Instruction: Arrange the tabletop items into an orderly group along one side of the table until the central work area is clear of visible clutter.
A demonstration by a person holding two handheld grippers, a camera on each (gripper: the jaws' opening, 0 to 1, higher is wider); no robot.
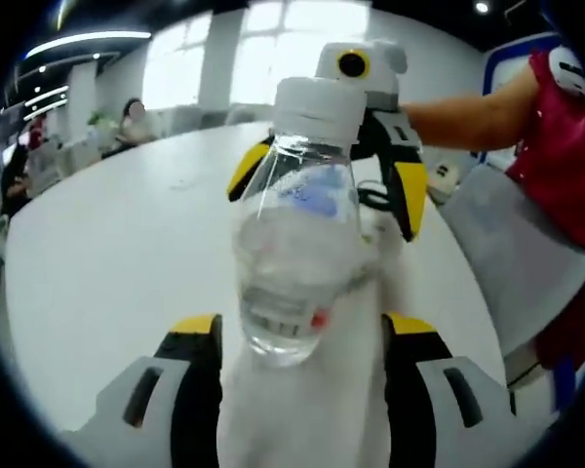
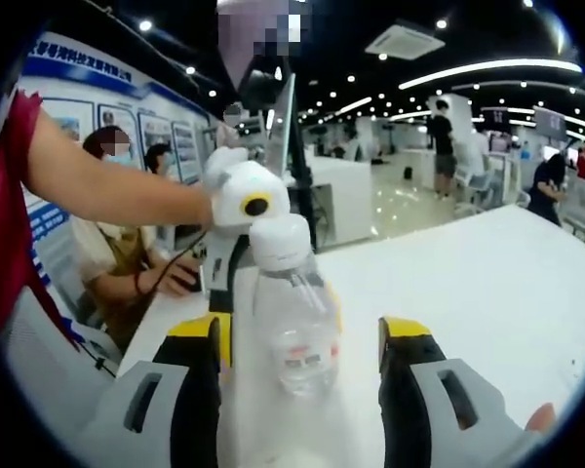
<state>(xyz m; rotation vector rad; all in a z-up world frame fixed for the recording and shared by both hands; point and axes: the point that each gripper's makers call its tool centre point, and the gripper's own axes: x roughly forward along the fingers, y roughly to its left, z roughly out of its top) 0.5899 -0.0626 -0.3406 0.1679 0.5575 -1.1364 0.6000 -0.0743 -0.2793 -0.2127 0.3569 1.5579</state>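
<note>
A clear bottle (image 1: 294, 253) is seen with a white cap (image 1: 317, 105) and a label marked in blue and red. The left gripper (image 1: 302, 336) is coloured grey, with black jaws tipped in yellow; the same grey, black and yellow are worn by the right gripper (image 2: 307, 336). The table (image 1: 117, 244) is plain white. A red sleeve (image 1: 565, 146) is shown on the person's arm. Blue-framed wall panels (image 2: 73, 68) with white lettering are seen in the right gripper view.
</note>
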